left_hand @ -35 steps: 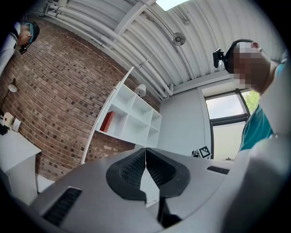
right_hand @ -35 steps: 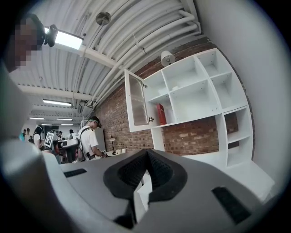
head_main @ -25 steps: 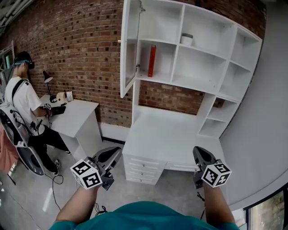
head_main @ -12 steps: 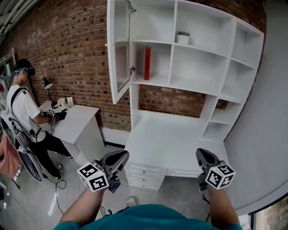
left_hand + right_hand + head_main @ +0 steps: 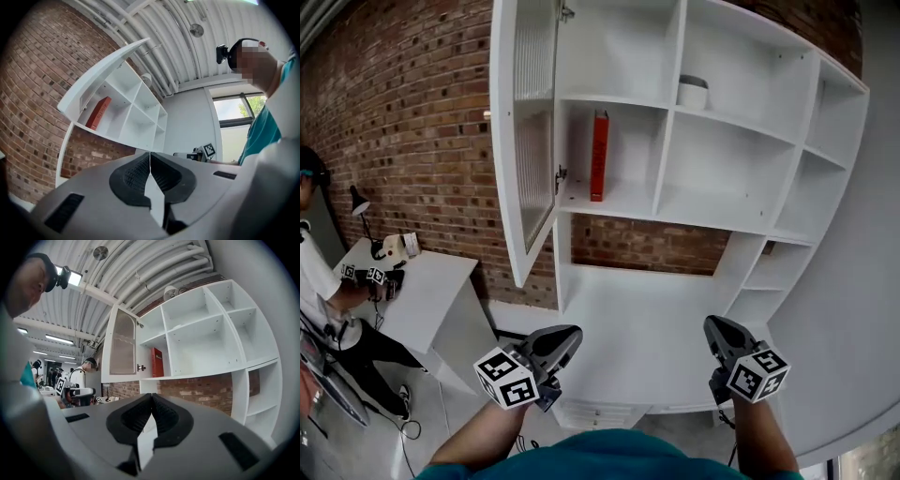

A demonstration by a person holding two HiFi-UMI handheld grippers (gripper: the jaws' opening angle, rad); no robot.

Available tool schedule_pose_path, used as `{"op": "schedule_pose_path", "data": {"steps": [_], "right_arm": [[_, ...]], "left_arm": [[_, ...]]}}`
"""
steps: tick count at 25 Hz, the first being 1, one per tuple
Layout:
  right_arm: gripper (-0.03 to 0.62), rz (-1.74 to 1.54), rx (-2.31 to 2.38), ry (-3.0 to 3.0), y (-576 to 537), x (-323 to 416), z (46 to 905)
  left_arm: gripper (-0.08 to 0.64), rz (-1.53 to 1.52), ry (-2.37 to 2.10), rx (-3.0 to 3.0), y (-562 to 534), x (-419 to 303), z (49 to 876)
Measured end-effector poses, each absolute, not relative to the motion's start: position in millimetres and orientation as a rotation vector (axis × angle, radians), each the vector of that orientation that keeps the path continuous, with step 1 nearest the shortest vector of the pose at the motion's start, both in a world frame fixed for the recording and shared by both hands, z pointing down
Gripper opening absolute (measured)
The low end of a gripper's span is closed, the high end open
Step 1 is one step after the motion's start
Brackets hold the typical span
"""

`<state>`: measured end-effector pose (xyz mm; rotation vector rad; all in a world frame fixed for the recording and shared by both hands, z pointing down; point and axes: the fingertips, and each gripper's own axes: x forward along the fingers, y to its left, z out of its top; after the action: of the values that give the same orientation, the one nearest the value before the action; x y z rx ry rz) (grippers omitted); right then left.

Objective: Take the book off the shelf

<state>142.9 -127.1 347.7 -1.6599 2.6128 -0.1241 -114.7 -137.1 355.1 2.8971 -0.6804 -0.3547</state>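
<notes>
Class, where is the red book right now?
In the head view, the book stands upright in a left compartment of the shelf, beside the open door, below-left of the white pot.

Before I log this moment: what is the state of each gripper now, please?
Left gripper: closed, holding nothing.
Right gripper: closed, holding nothing.
</notes>
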Motion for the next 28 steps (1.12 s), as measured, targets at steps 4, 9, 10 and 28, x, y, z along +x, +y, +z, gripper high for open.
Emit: {"op": "schedule_pose_path", "data": {"steps": [4, 9, 10, 28], "right_arm": [[0.023, -0.087, -1.678, 2.577, -193.6, 133.7, 325.0], [0.023, -0.080, -1.681, 2.588, -256.4, 128.1, 314.8], [0.023, -0.080, -1.679, 2.592, -266.0, 129.7, 313.7], [0.023, -0.058, -1.407, 2.747, -336.9, 191.9, 289.8]], "left_arm": [[0.017, -0.289, -0.555, 2.945, -195.8, -95.6, 351.9], [0.017, -0.255, -0.515, 2.993, -246.5, -72.9, 346.1], [0.017, -0.259, -0.523, 2.997, -254.5, -69.0, 344.4], [0.018, -0.324, -1.234, 2.942, -331.4, -12.9, 277.2]]}}
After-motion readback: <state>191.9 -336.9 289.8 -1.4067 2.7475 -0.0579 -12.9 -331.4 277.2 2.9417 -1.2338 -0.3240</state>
